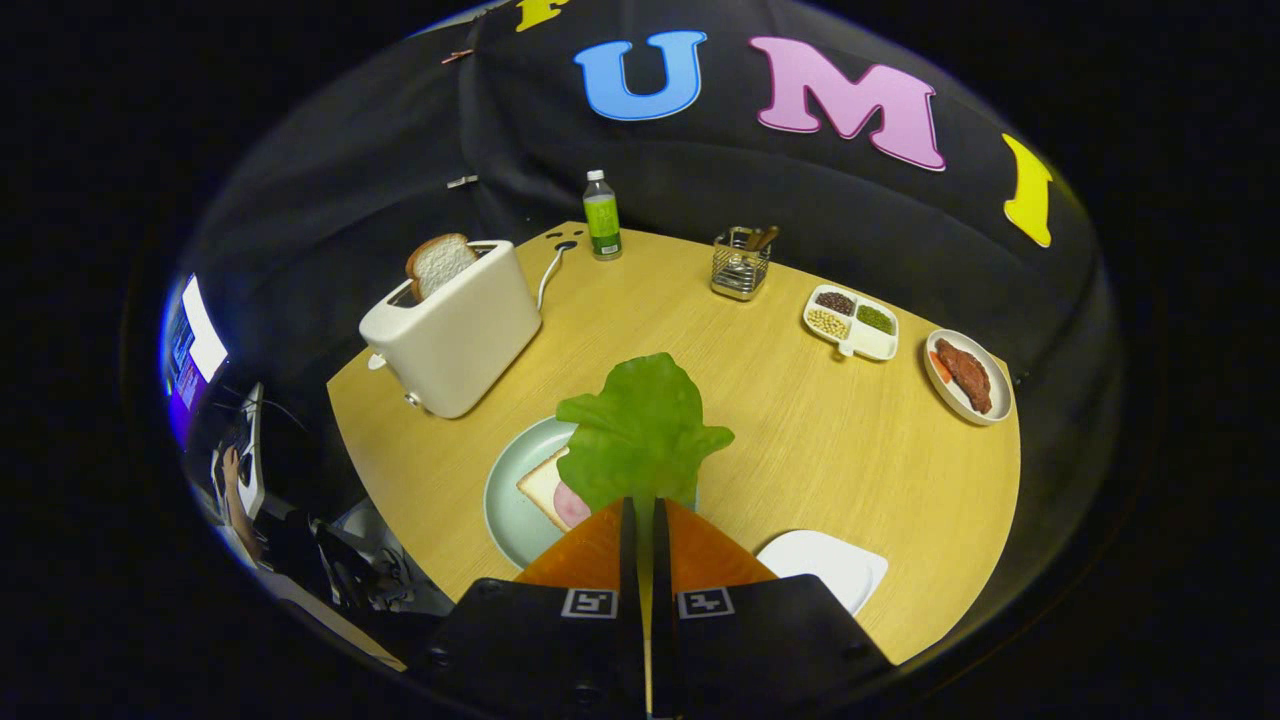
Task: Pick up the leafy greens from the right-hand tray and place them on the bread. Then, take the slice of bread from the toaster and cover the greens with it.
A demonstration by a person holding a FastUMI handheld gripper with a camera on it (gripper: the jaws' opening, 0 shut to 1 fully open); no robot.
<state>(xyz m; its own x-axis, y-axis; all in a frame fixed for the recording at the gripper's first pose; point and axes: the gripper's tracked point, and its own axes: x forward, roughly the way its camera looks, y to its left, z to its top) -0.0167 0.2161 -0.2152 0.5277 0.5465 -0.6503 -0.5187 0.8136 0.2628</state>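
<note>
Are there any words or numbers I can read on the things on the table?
None can be read.
Bottle: the label's print is too small.
Toaster: no writing seen.
Gripper, shut on the leaf: two square code marks, no words.
Screen beside the table: too blurred.

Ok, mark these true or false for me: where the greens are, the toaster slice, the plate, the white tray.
1. The claw is shut on the lettuce leaf. True.
2. The leaf lies flat on the bread. False: it is held above the bread slice on the green plate.
3. A bread slice sticks up from the toaster. True.
4. The white tray beside the claw holds more greens. False: it looks bare.
</note>
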